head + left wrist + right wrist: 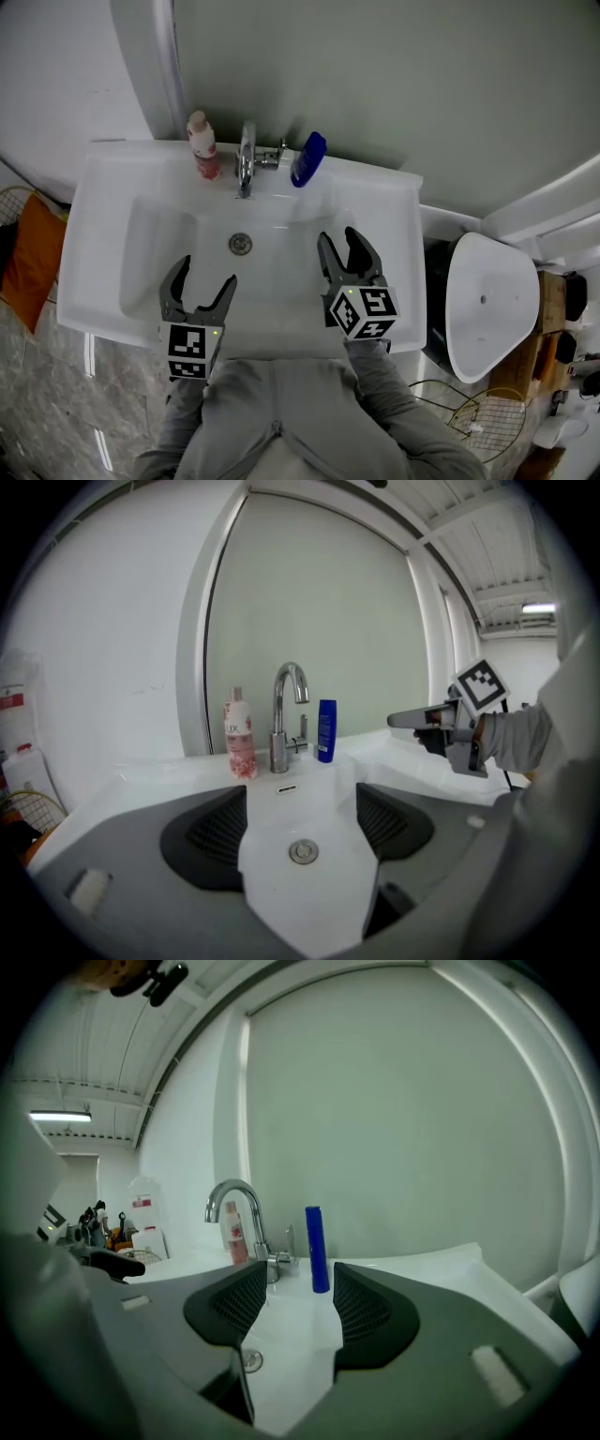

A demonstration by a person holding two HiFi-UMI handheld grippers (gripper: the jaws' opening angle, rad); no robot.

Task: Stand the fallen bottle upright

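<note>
Nearest the person, the left gripper [204,274] and the right gripper [337,235] are hovering over the white sink basin [141,253], both with jaws standing apart and gripping nothing. The left gripper view is showing only the drain [303,851] between its pads, while the right gripper view is showing the blue bottle [317,1249] far beyond its jaws, well apart from them. Farther back, on the ledge by the wall, that blue bottle is standing upright just right of the faucet [246,155], and a pink bottle [202,148] is standing upright just left of it. No bottle is lying down in any view, so the task is looking finished, with nothing left but drawing the grippers clear
</note>
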